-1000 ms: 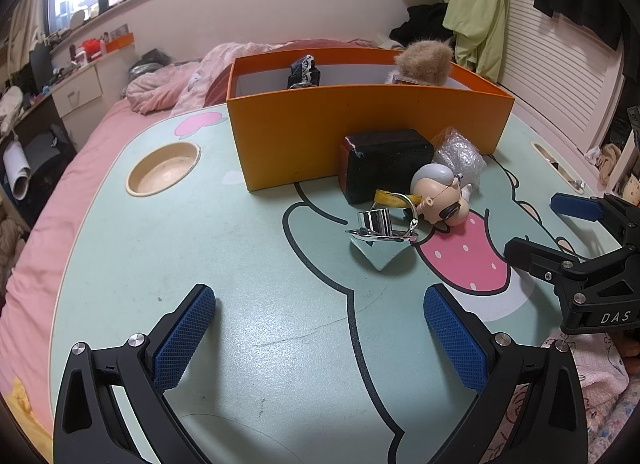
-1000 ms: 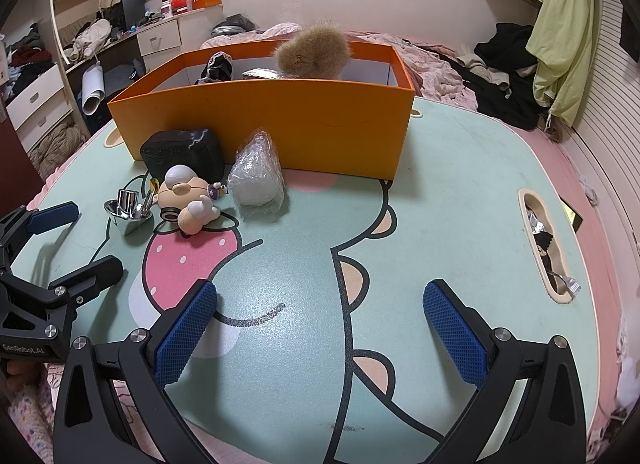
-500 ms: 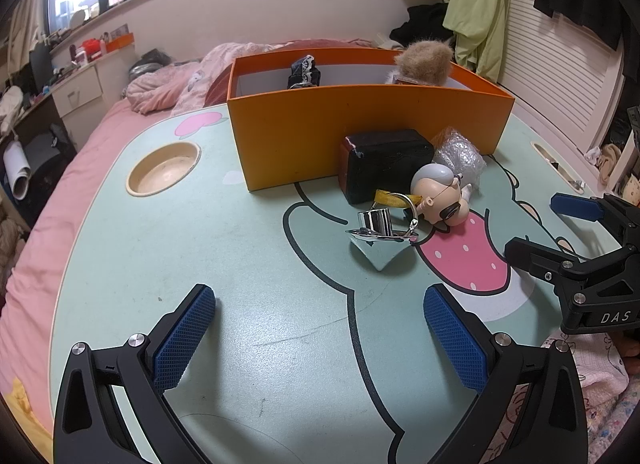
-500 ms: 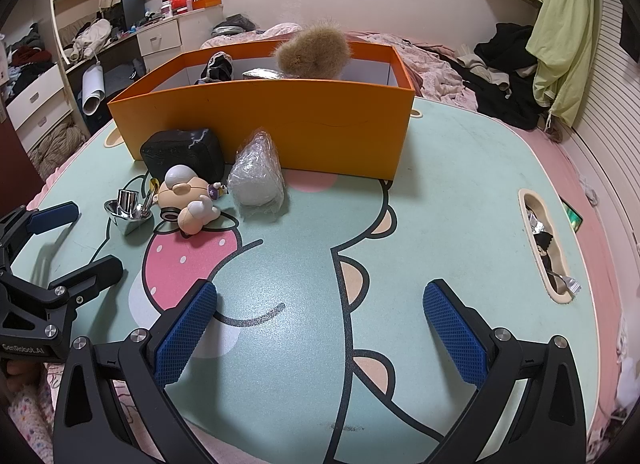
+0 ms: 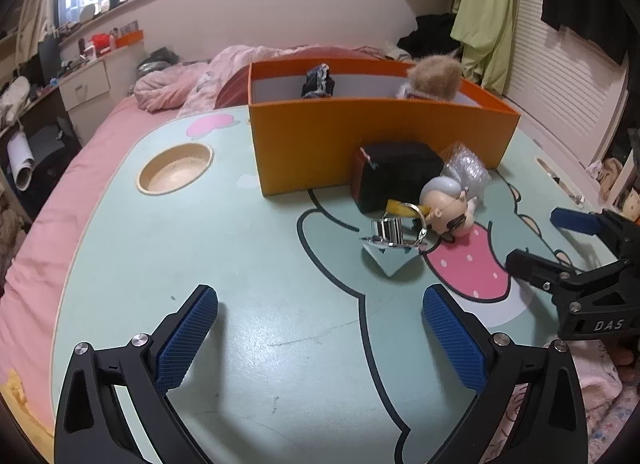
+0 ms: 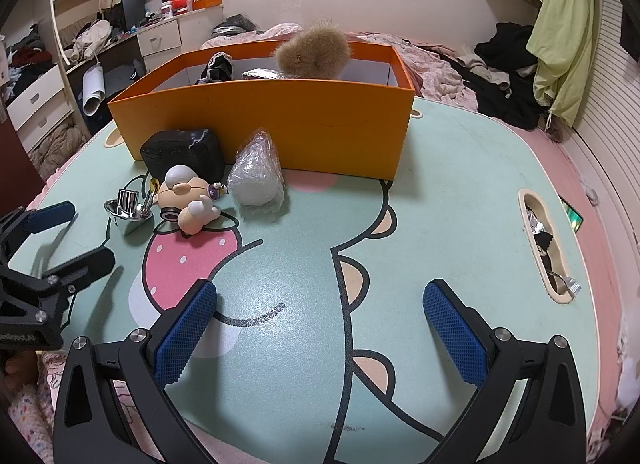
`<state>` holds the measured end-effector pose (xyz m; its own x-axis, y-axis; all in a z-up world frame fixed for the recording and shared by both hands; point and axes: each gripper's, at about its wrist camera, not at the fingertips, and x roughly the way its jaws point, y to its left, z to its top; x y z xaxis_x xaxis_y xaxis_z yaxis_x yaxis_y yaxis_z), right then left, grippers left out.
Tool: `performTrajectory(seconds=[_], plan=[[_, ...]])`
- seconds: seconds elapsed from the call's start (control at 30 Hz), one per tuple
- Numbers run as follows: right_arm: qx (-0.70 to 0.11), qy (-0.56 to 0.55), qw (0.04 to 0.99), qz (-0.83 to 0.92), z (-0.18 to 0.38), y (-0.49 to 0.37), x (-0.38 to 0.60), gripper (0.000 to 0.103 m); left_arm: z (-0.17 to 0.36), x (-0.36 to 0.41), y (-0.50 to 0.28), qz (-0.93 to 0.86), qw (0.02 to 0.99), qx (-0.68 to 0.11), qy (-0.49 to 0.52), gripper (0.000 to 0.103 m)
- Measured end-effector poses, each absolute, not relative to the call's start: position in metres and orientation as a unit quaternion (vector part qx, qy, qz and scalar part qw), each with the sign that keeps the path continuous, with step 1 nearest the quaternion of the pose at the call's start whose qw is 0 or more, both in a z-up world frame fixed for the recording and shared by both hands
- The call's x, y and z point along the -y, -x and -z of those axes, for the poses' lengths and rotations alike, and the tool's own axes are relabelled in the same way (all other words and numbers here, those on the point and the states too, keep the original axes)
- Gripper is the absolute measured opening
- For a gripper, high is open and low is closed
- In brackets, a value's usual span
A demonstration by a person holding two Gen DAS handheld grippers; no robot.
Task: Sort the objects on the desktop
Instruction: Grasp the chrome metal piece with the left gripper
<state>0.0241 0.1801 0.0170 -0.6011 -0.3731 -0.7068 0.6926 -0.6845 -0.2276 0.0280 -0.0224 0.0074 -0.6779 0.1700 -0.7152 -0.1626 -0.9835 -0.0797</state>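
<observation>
An orange box (image 5: 380, 139) (image 6: 280, 127) stands at the back of the cartoon-print table (image 5: 248, 264) (image 6: 460, 191), holding a furry brown toy (image 6: 314, 49) and a dark item (image 5: 318, 81). In front of it lie a black pouch (image 5: 394, 173) (image 6: 182, 155), a clear plastic-wrapped bundle (image 6: 258, 177) (image 5: 466, 169), a small doll figure (image 5: 450, 205) (image 6: 186, 201) and a shiny metal piece (image 5: 390, 234) (image 6: 130, 209). My left gripper (image 5: 320, 336) is open over bare table, well short of the objects. My right gripper (image 6: 320, 328) is open too, empty, near the front edge.
A round cup recess (image 5: 174, 167) sits at the table's left, and a slot tray (image 6: 546, 248) with small bits at its right. A bed with pink bedding (image 5: 176, 79) lies behind, with drawers (image 6: 158, 39) and hanging clothes (image 6: 560, 31) around.
</observation>
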Motion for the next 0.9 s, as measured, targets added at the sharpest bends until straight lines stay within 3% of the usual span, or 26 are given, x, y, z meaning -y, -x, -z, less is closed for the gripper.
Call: performTrajectory(seconds=[0.1,0.43,0.57,0.63,0.7,0.77,0.8,0.9], plan=[[-0.249,-0.321,0.311,0.859,-0.017,-0.024,-0.18,0.103,-0.013,0.023,-0.025,-0.92,0.091,0.007,0.382,0.1],[-0.249,-0.32,0.315,0.858,-0.017,-0.024,-0.18,0.103,-0.024,0.012,-0.002,-0.918,0.103,0.011,0.382,0.081],[-0.25,-0.319,0.316,0.858,-0.017,-0.024,-0.18,0.103,-0.026,0.003,0.006,-0.916,0.115,0.013,0.383,0.08],[-0.25,-0.319,0.317,0.858,-0.017,-0.024,-0.18,0.103,-0.023,-0.001,0.007,-0.912,0.126,0.013,0.39,0.059],[-0.25,-0.319,0.317,0.858,-0.017,-0.024,-0.18,0.103,-0.017,-0.006,0.007,-0.906,0.137,0.011,0.402,0.05],[-0.25,-0.318,0.318,0.857,-0.017,-0.024,-0.18,0.103,-0.011,-0.01,0.007,-0.902,0.14,0.002,0.409,0.045],[-0.25,-0.318,0.318,0.857,-0.017,-0.024,-0.18,0.103,-0.01,-0.01,0.005,-0.903,0.14,-0.002,0.407,0.036],[-0.25,-0.318,0.319,0.857,-0.017,-0.024,-0.18,0.103,-0.013,-0.007,-0.001,-0.906,0.147,0.004,0.397,0.033]])
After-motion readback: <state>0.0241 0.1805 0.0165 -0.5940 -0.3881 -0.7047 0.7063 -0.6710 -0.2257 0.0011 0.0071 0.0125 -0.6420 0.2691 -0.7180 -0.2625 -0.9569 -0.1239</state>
